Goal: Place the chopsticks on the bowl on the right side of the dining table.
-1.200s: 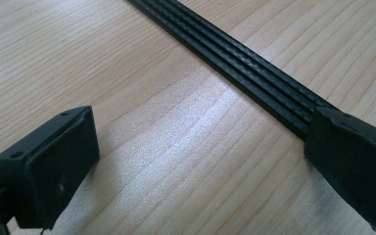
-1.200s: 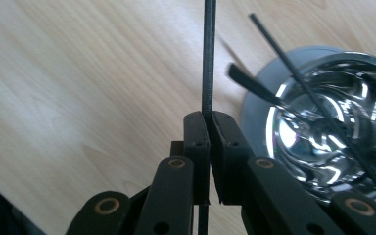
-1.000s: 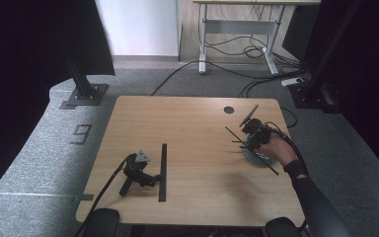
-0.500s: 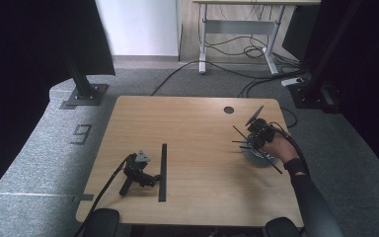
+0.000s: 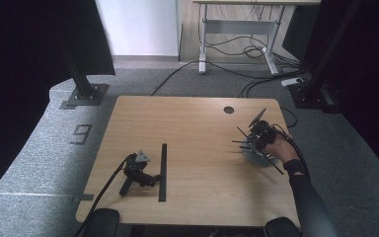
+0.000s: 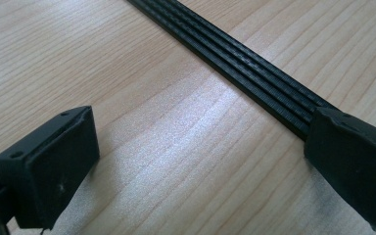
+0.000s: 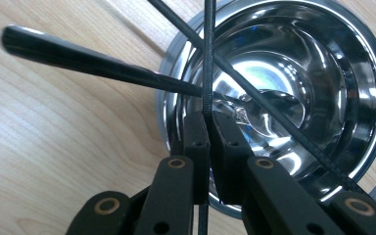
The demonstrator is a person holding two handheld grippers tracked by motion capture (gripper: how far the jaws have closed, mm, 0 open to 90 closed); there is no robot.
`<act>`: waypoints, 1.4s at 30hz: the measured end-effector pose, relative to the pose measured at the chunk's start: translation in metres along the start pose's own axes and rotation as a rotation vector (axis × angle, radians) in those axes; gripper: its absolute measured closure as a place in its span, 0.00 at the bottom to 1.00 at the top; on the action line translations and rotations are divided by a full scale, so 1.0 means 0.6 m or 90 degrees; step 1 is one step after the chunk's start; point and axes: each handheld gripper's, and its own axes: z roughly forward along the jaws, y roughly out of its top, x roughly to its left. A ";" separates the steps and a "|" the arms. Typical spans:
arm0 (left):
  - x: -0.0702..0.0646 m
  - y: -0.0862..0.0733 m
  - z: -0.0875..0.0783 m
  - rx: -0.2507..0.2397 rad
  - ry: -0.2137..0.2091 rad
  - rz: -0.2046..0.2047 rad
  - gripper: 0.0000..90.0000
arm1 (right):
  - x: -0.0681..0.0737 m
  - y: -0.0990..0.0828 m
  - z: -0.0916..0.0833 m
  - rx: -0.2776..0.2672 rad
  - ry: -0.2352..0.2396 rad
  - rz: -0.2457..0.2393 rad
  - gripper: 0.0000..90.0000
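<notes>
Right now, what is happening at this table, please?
A person's right hand holds the right hand-held gripper over a shiny metal bowl near the table's right edge. Its jaws are shut on a thin black strip, probably a cable tie, and similar strips lie across the bowl. The left hand-held gripper lies on the wooden table with its jaws open, beside a bundle of long black strips. No hand is on it.

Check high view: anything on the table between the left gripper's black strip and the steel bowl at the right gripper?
Bare wood. In the high view nothing lies on the table between the black strip and the steel bowl.
</notes>
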 end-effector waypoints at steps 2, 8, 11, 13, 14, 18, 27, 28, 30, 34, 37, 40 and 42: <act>0.000 0.000 0.000 0.000 0.000 0.000 0.00 | -0.002 -0.001 0.002 -0.003 0.001 0.002 0.95; 0.000 0.000 0.000 -0.001 -0.001 0.000 0.00 | -0.004 -0.006 0.011 -0.016 0.009 0.009 0.95; 0.000 0.000 0.000 0.000 0.000 0.000 0.00 | -0.007 -0.011 0.007 -0.029 0.013 0.012 0.91; 0.000 0.000 0.000 0.000 0.000 0.000 0.00 | -0.010 -0.014 0.000 -0.047 0.016 0.019 0.84; 0.000 0.000 0.000 -0.001 -0.001 -0.001 0.00 | -0.012 -0.016 -0.005 -0.058 0.016 0.024 0.80; 0.000 0.000 0.000 -0.001 -0.001 0.000 0.00 | -0.014 -0.029 -0.025 -0.104 0.017 0.035 0.65; 0.000 0.000 0.000 0.000 -0.001 0.000 0.00 | -0.006 -0.078 -0.027 -0.227 -0.015 0.088 0.28; 0.000 0.000 0.000 0.000 -0.001 0.000 0.00 | -0.005 -0.083 -0.024 -0.241 -0.016 0.097 0.24; 0.000 0.000 0.000 0.000 0.000 0.000 0.00 | -0.003 -0.095 -0.022 -0.281 -0.013 0.120 0.19; 0.000 0.000 0.000 0.000 0.000 0.000 0.00 | 0.000 -0.116 -0.016 -0.332 -0.036 0.161 0.13; 0.000 0.000 0.000 -0.001 0.000 0.000 0.00 | -0.002 -0.129 -0.012 -0.354 -0.064 0.190 0.04; 0.000 0.000 0.000 -0.001 0.000 -0.001 0.00 | -0.007 -0.141 -0.007 -0.367 -0.086 0.212 0.02; 0.000 0.000 0.000 -0.001 0.000 -0.001 0.00 | -0.009 -0.147 -0.001 -0.369 -0.082 0.215 0.03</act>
